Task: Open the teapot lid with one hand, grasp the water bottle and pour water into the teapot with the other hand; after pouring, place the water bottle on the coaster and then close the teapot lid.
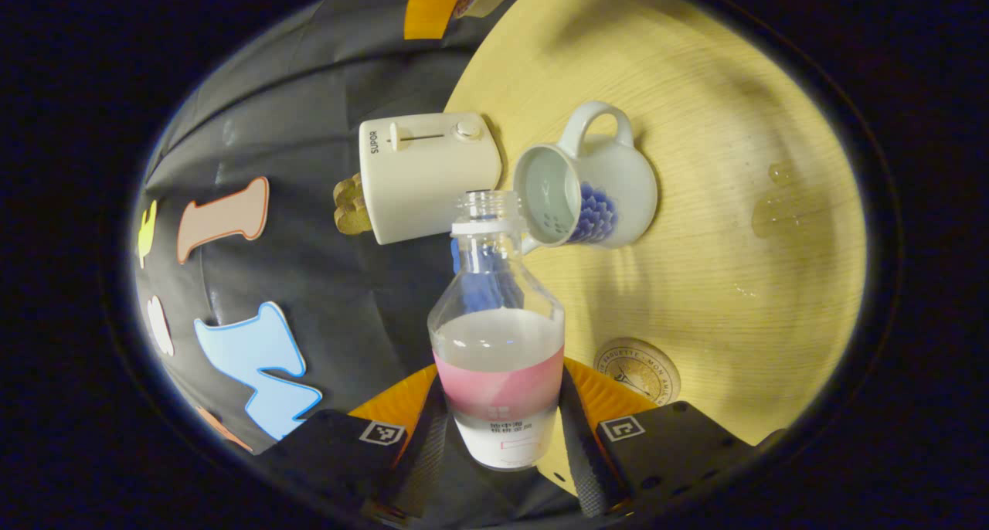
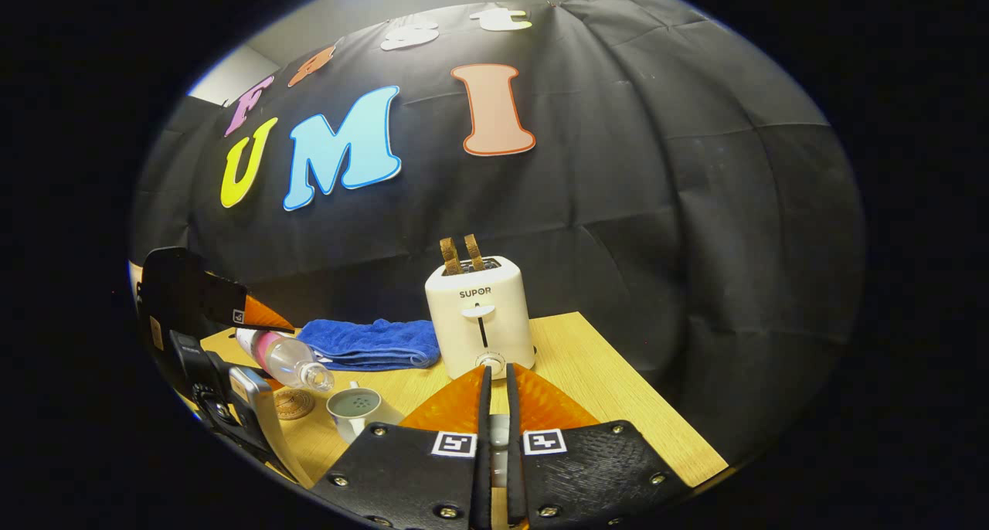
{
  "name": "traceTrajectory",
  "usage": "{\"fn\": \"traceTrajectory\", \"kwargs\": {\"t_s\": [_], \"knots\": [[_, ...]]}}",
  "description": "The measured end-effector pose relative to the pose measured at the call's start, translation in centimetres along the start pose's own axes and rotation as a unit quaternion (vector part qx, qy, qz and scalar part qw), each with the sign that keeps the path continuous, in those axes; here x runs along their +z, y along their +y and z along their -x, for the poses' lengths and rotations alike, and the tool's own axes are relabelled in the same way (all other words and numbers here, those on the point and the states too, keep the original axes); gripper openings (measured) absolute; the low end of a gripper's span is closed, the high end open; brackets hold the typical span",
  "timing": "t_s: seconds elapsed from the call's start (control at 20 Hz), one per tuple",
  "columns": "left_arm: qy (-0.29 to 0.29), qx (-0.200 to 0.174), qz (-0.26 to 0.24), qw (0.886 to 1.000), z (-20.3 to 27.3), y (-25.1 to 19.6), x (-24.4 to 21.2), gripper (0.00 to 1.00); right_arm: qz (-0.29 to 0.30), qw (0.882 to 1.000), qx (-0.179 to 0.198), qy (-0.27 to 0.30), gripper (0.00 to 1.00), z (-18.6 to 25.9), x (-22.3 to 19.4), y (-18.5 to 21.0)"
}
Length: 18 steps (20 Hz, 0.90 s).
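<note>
Black cloth walls close off the booth behind a pale wooden worktop [image 1: 695, 74], on which the pouring step is judged to be in hand. The left gripper [image 1: 501, 429] is seen clamped on the water bottle [image 1: 498, 344], both fingers pressed against its labelled lower body; the uncapped bottle is tipped, with its mouth held right at the open rim of the white teapot [image 1: 587, 178]. In the right gripper view the teapot [image 2: 357, 406] is shown standing lidless on the worktop, the bottle [image 2: 282, 358] slanted above it. The right gripper [image 2: 498, 445] is seen nearly together, with something small and pale pinched between its fingers; this is judged to be the lid, though it cannot be told for sure. Much water remains in the bottle, and no stream is seen. For the next move a steeper tilt over the opening is called for. The round coaster [image 1: 637, 369] lies nearby, apart from the teapot. A white toaster [image 1: 429, 176] stands just beside the teapot, a blue towel [image 2: 371, 342] lies further back, and small puddles [image 1: 773, 213] are seen on the worktop.
</note>
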<state>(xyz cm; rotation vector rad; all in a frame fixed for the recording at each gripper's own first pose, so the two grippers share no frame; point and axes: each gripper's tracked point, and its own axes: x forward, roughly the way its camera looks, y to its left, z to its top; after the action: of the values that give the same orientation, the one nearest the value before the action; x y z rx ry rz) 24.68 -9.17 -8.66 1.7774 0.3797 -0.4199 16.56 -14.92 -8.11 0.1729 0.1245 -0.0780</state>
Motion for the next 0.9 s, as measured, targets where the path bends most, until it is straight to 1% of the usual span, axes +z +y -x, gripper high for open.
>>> {"fn": "traceTrajectory", "kwargs": {"t_s": [0.3, 0.75, 0.9], "knots": [[0.019, -0.009, -0.048, 0.999, -0.9, 0.2, -0.4, 0.84, -0.001, 1.000, 0.002, 0.000, 0.07, 0.0, 0.2, 0.1], [0.032, 0.009, -0.111, 0.993, -1.1, 2.0, -0.1, 0.84, 0.004, 1.000, 0.007, 0.000, 0.08, 0.1, 0.1, 0.4], [0.042, 0.007, -0.132, 0.990, -0.9, 2.6, -0.3, 0.84, 0.004, 1.000, 0.007, 0.000, 0.08, 0.2, 0.1, 0.4]]}}
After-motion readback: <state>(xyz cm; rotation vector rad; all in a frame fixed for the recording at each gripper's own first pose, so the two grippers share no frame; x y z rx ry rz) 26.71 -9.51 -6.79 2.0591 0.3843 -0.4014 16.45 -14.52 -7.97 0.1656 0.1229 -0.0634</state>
